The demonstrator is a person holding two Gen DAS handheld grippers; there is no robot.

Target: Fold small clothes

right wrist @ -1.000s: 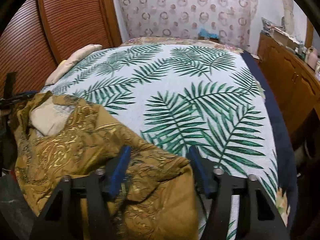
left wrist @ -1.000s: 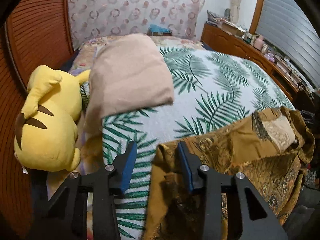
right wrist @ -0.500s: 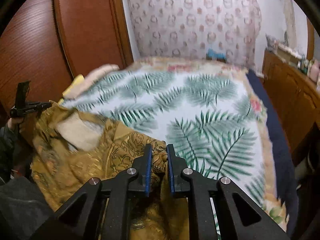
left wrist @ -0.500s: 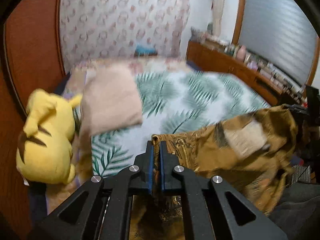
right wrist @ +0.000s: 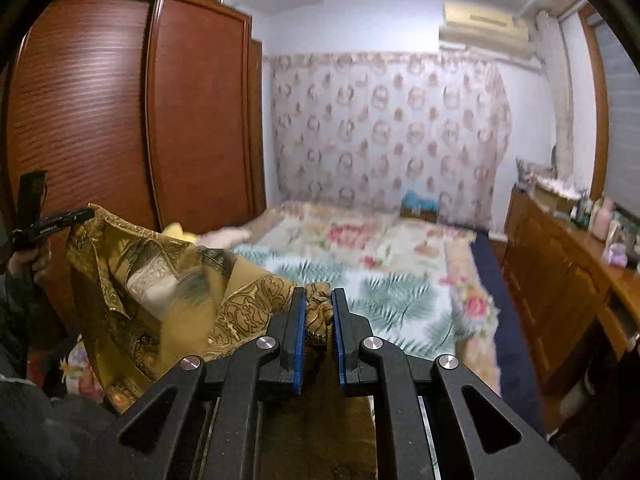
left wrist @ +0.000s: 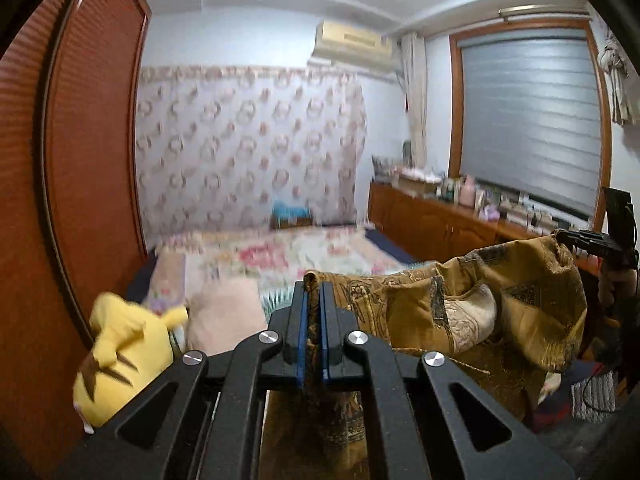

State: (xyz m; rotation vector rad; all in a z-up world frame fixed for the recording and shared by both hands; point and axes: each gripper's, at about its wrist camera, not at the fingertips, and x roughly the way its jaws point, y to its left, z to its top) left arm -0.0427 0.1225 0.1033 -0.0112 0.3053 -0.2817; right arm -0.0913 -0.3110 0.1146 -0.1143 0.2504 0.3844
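From my left wrist, the job I judge to be in hand is lifting the gold patterned garment (left wrist: pixel 500 312) clear of the bed (left wrist: pixel 288 256) so it hangs open before I lay it flat. To do that well I should keep both corners level with each other and pull them gently apart until the sagging middle goes taut, with no bunching, then lower it squarely onto the bed. Here my left tongs (left wrist: pixel 313 300) have closed down to a narrow slit and are pinching one edge of the garment, which rises in a thin fold between the blue pads and hangs down below them. The rest of the cloth stretches off to the right, above the near end of the bed, to where my right tongs (left wrist: pixel 588 240) hold its other corner. The yellow plush toy (left wrist: pixel 124 352) and a beige pillow (left wrist: pixel 228 316) lie at the bed's left side. From my right wrist, the right tongs are also nearly closed, a little wider than the left, clamped on a thick wad of the garment's edge. The cloth droops leftward over the bed's near left corner to my left tongs (right wrist: pixel 76 216), so it is off the bed between both grips.
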